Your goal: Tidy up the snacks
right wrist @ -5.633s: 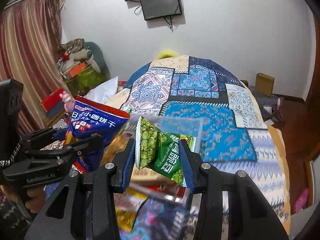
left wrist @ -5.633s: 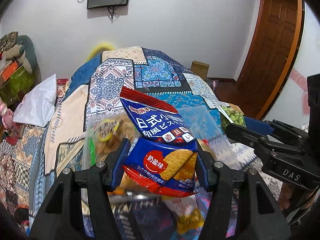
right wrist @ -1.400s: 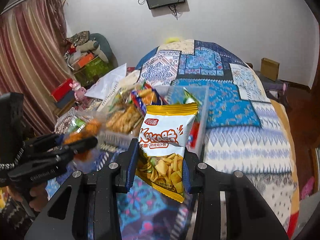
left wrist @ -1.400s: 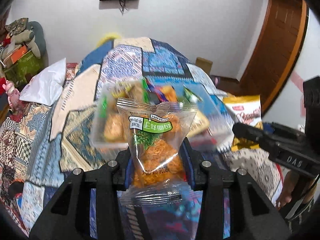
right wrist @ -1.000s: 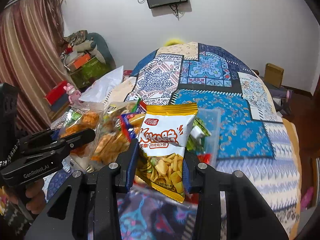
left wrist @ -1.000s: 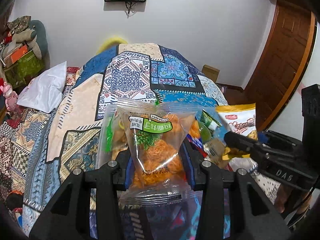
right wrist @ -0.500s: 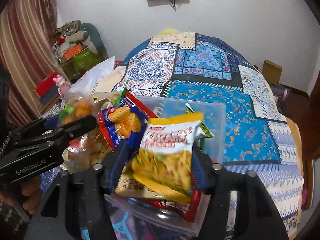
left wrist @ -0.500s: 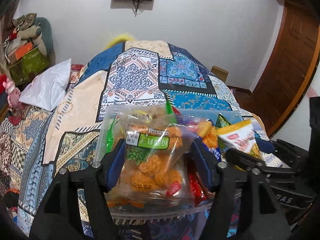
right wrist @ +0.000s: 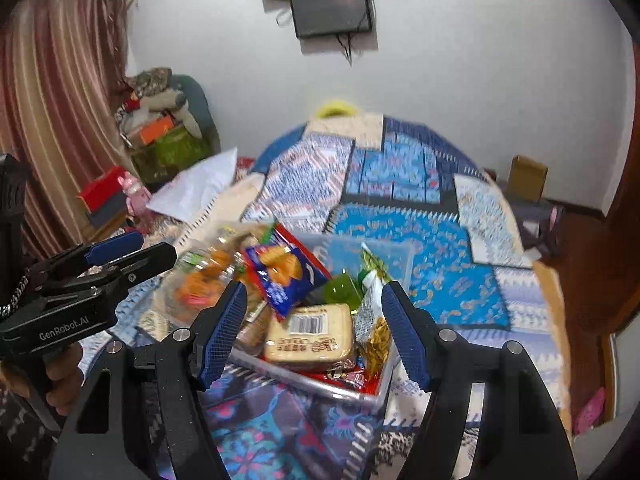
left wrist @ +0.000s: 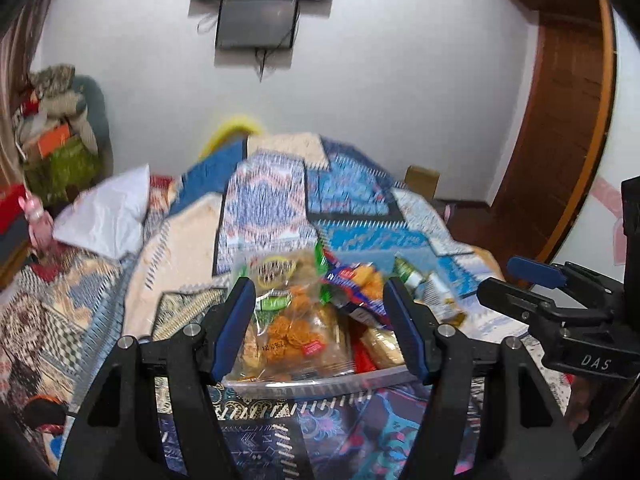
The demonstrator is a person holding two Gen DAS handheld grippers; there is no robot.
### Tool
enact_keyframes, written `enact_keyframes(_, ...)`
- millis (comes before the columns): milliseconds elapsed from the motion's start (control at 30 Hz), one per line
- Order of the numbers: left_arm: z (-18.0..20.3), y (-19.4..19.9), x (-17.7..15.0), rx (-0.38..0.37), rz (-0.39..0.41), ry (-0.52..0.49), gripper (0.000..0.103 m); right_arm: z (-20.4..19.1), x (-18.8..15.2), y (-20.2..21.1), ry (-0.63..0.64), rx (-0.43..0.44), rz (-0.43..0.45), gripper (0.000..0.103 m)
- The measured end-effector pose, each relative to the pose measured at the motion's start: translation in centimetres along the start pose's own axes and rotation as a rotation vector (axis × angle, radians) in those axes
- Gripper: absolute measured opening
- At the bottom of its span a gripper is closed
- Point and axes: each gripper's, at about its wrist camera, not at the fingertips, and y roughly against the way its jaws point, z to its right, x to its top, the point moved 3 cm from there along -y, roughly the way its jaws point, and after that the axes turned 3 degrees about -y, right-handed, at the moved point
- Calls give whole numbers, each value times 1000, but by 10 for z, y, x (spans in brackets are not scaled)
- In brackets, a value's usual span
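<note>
The clear plastic bin (right wrist: 384,376), heaped with snack packets, sits on the patchwork bed quilt (right wrist: 440,280) just ahead of both grippers; a clear packet of orange fried snacks (left wrist: 294,330) lies at its near left, straight between the left hand-held gripper's (left wrist: 320,328) widely spread, empty jaws; a blue biscuit packet (right wrist: 282,276) leans beside it; a pale wrapped cake with a barcode (right wrist: 310,332) and a crumpled yellow crisp bag (right wrist: 374,332) lie ahead of the right hand-held gripper (right wrist: 312,336), also spread wide and holding nothing; the step in hand looks like release after dropping packets; next, each gripper likely needs to draw back clear of the rim and seek any remaining loose snack.
</note>
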Motion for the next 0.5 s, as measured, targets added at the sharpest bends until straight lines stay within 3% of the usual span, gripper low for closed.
enact_keyframes(167,11,53,10,-11,113,-15,66,-12,8,44,17,13,93,67)
enact_keyframes(233,13,70,12,-7,152,-17,72,-17,10,62,23,15,139,68)
enact_keyframes(367,19,105,13,3,242,-27,83,-23,11,94,17,16,232,83)
enact_keyframes(500,23,125,11,18,285,-35,96,-28,7,114,15,21,290,86)
